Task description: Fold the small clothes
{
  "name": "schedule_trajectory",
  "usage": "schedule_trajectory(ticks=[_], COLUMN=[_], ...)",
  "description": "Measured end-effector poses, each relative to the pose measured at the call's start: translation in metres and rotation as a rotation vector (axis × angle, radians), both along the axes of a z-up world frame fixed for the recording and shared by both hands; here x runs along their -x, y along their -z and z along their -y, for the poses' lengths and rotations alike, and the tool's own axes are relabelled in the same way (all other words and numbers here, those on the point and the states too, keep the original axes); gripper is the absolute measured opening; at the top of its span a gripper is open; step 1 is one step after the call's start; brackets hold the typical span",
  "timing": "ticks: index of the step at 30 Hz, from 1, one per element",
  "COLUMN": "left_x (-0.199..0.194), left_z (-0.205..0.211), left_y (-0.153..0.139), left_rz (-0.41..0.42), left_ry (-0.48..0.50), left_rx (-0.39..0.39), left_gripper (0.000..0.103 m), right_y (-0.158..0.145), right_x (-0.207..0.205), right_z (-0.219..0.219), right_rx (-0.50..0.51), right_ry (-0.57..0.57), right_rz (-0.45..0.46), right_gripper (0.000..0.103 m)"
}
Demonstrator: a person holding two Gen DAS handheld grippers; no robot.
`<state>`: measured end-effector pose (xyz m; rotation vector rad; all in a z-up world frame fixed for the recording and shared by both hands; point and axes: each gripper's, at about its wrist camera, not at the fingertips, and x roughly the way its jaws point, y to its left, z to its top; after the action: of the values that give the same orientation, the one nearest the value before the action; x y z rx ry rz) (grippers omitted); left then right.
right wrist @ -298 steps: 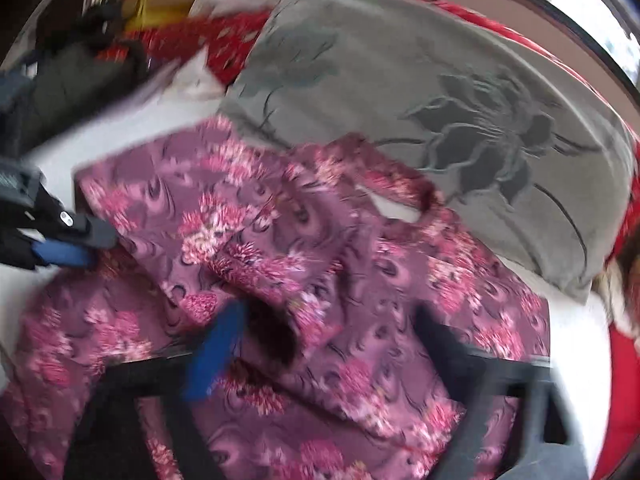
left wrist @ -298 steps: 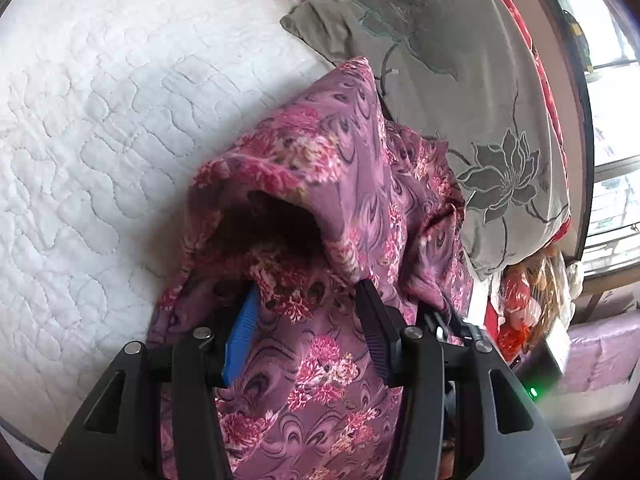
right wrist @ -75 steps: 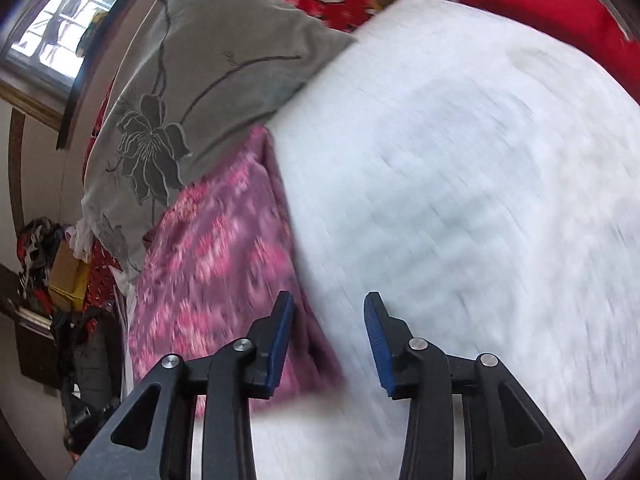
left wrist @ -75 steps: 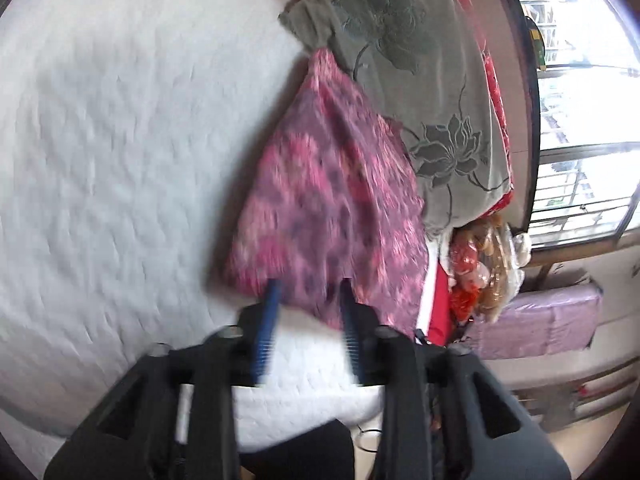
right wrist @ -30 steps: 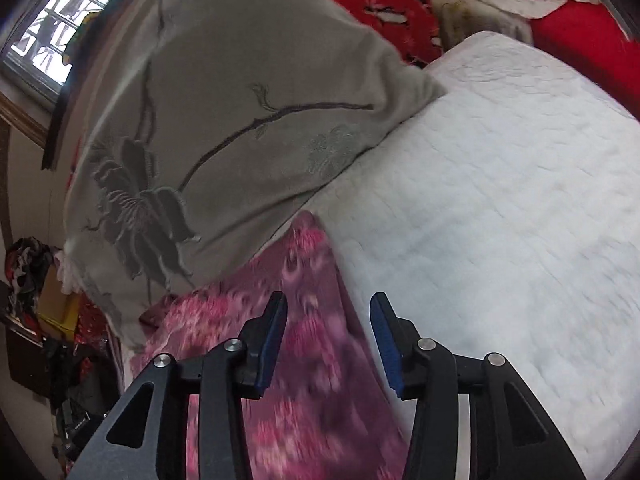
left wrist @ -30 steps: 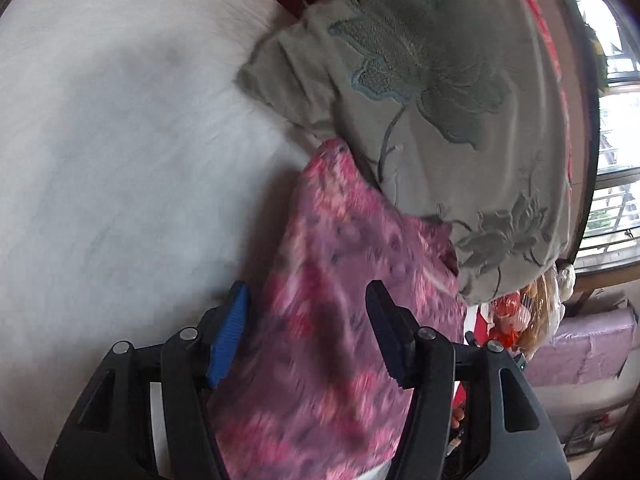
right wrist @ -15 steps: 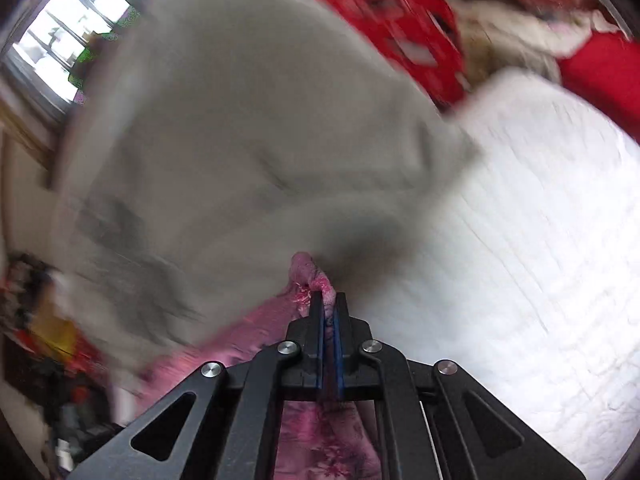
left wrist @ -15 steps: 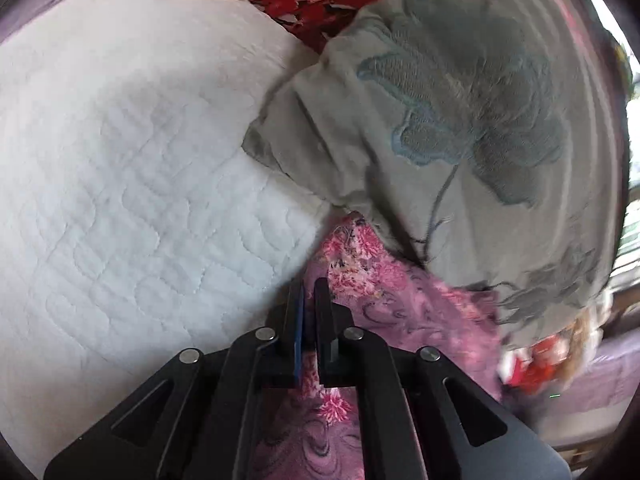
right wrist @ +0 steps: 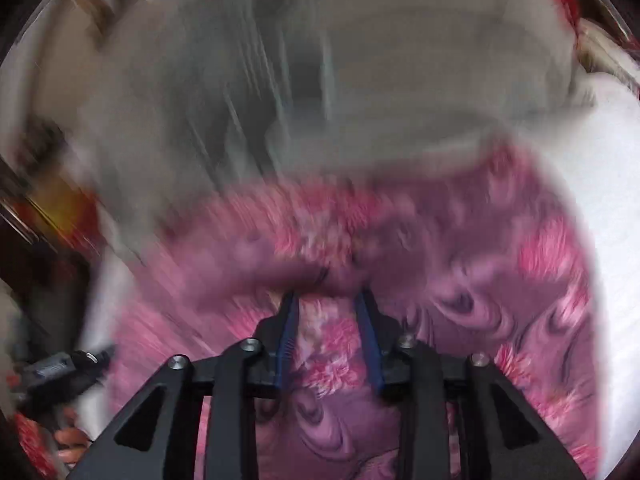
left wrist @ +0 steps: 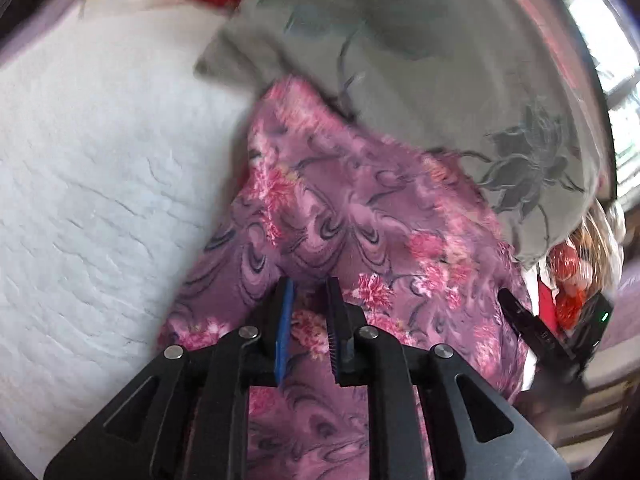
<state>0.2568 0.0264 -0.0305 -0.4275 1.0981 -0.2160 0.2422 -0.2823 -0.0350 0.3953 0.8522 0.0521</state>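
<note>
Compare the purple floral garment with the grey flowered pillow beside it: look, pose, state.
The purple floral garment is pink-and-purple with small blossoms and swirls; the grey flowered pillow is plain grey with a few large dark flowers. The garment lies flat and creased on the white quilt; the pillow is plump. The garment's far edge runs along the pillow. The left tongs and right tongs are both over the garment, neither over the pillow. Both bear floral patterns.

Garment on quilt, pillow behind (overlapping its far edge)
</note>
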Motion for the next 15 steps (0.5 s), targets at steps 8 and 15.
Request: schedule_trajectory(ticks=[8,15], left_x=[0.048,0.059], left_z=[-0.007,-0.014], left_y=[0.002,-0.001], left_rz=[-0.055,-0.077], left_ry=[0.036,0.096], left_rx=[0.026,-0.028], left_gripper=[0.046,0.046], right_y=[-0.002,0.004], right_x=[0.061,0.097], right_z=[-0.015,-0.01], right_rx=[0.095,0.068], right_ry=[0.032,0.06], right_rz=[-0.047,-0.203], right_gripper=[0.052,0.056])
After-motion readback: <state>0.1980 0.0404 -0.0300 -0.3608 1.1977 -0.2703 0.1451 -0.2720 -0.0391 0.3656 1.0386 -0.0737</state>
